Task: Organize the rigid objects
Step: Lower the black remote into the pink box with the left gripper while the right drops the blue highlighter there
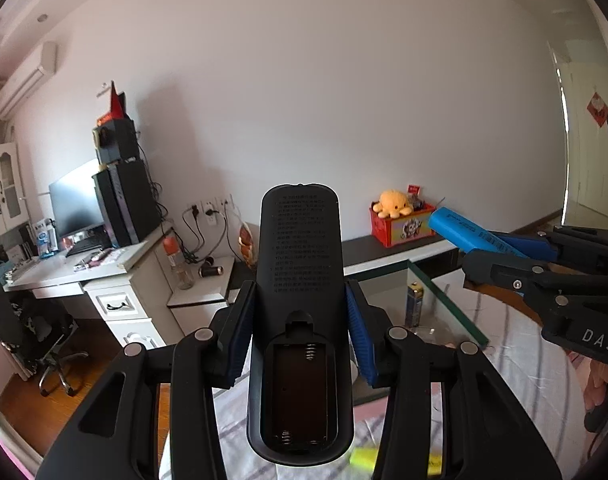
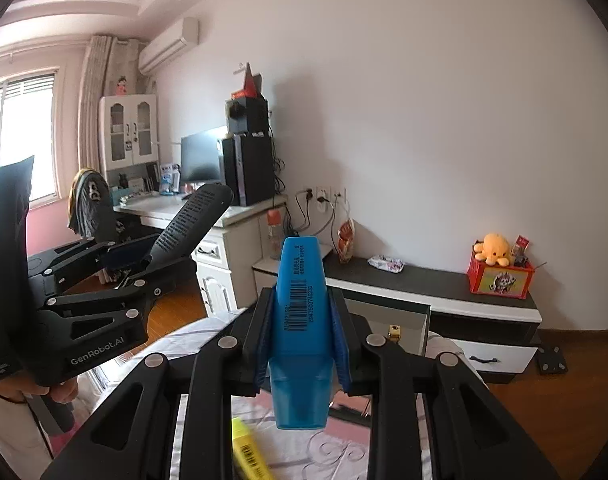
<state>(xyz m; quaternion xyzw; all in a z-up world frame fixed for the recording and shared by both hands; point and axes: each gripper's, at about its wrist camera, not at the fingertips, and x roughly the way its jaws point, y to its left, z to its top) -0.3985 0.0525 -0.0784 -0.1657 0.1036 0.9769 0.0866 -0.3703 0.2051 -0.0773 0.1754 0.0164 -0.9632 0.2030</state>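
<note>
**Both tools loaded: remote control on the left, blue highlighter on the right**

The left tool (image 1: 299, 316) is clenched on a black remote control (image 1: 299, 280), its blue pads pressing the two long sides about midway up. The remote stands upright along the fingers, back side to the camera, with the battery cover off and the empty compartment with its springs exposed at the lower end. The right tool (image 2: 301, 334) is narrowed around a blue highlighter (image 2: 301, 332), gripped at the waist with the barcode facing the camera and the darker cap end nearest the lens. Both are held up in the air above a bed with a striped and patterned cover.

The left wrist view shows a battery (image 1: 414, 304) standing upright near the corner of a glass table (image 1: 452, 300), and the right tool entering from the right edge with the highlighter pointing left. The right wrist view shows the left tool from the side, with part of the hand beneath it (image 2: 43, 392), and a yellow highlighter (image 2: 249, 454) lying on the bed below, sharper here than the yellow blur in the left view. It also shows a small gold-coloured item (image 2: 394, 331) on the glass table; I cannot tell what it is.
</note>
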